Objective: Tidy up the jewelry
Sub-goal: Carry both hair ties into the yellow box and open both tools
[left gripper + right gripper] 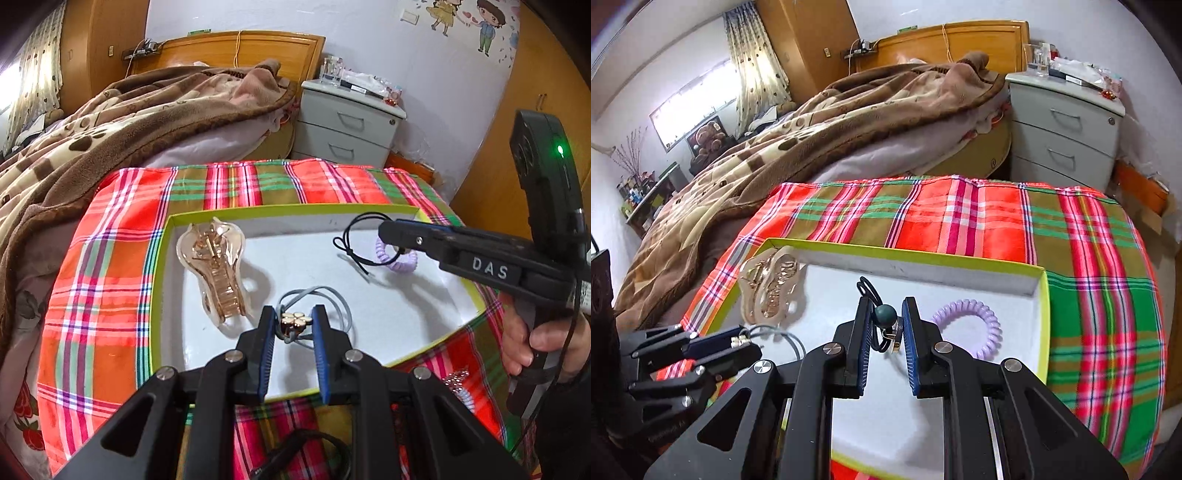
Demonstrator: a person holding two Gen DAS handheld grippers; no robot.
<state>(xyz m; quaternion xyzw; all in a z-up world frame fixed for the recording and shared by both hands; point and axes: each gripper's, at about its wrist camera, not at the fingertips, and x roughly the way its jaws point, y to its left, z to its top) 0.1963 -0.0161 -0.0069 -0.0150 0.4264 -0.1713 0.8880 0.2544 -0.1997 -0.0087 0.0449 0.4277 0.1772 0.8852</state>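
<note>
A shallow white box (436, 306) (1039, 291) with a yellow-green rim lies on the plaid cloth. My left gripper (294, 320) (740, 341) is shut on a grey hair tie with a gold flower charm (294, 319), held over the box's near part. My right gripper (885, 317) (384, 230) is shut on a black hair tie with a dark green bead (885, 315), its loop (360, 236) hanging over the box's far right. Inside the box lie a gold hair claw (214, 266) (772, 291) and a lilac spiral hair tie (971, 326) (397, 258).
Plaid cloth (110, 258) (1089, 277) covers the table. A sparkly hair piece (458, 384) and a black cord (306, 454) lie outside the box near me. A bed with a brown blanket (92, 140) stands behind, a grey nightstand (351, 125) beside it. A hand (543, 339) holds the right gripper's handle.
</note>
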